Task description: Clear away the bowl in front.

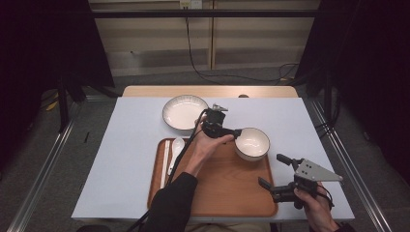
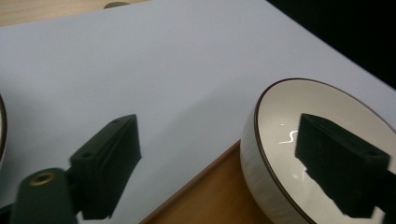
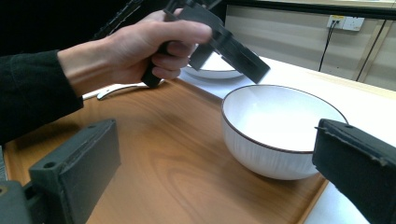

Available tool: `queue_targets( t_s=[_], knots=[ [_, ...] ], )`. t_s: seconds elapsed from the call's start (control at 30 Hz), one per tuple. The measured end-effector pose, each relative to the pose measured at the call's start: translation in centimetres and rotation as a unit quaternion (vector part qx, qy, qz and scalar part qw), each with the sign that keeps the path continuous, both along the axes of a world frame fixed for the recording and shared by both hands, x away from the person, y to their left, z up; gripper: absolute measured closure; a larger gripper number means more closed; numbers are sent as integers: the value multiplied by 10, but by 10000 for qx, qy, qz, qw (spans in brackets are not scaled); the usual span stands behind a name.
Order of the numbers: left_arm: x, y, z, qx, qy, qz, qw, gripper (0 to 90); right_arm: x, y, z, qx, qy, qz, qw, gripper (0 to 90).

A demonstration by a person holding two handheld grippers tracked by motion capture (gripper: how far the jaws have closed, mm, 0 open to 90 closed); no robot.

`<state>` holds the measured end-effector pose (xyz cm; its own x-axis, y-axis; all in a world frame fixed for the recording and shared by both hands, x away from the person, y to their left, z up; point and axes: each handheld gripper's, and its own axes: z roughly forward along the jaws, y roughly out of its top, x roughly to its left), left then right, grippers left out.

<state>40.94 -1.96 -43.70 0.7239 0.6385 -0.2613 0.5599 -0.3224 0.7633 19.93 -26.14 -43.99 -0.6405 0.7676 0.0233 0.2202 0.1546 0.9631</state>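
White ceramic bowl with a dark rim [image 1: 252,143] sits on the far right corner of the wooden tray [image 1: 227,188].
The left gripper [image 1: 235,133] hovers at its rim, jaws wide, holding nothing; the right gripper [image 1: 274,170] waits nearby, open and empty. The bowl looks hard, glazed, slippery and breakable: pinch the rim wall firmly.

No lettering, label, brand or number can be read anywhere — not on the bowl [image 1: 252,143], the plate [image 1: 185,111], the wooden tray [image 1: 227,188] or the desk [image 1: 130,159]. The grippers' black parts are likewise unmarked — plain surfaces throughout.
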Motion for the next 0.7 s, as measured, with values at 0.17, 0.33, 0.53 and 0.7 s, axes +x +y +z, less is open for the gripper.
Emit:
queue_targets(
  t_s=[0.17, 0.33, 0.53, 0.7],
  knots=[
    [0, 15, 1, -124, -239, 326, 9991, 37, 0, 0, 0, -18, 9, -3, 10000, 4],
    [-3, 30, 5, -248, -511, 308, 9979, 25, 2, 0, 0, 3, 21, -20, 10000, 4],
    [-3, 57, 10, -309, -624, 283, 9972, 24, 1, 0, 1, -1, -17, -20, 10000, 4],
    [-1, 74, 12, -193, -709, 399, 9965, 24, 1, 1, 0, -4, -11, -6, 10000, 4]
  ],
)
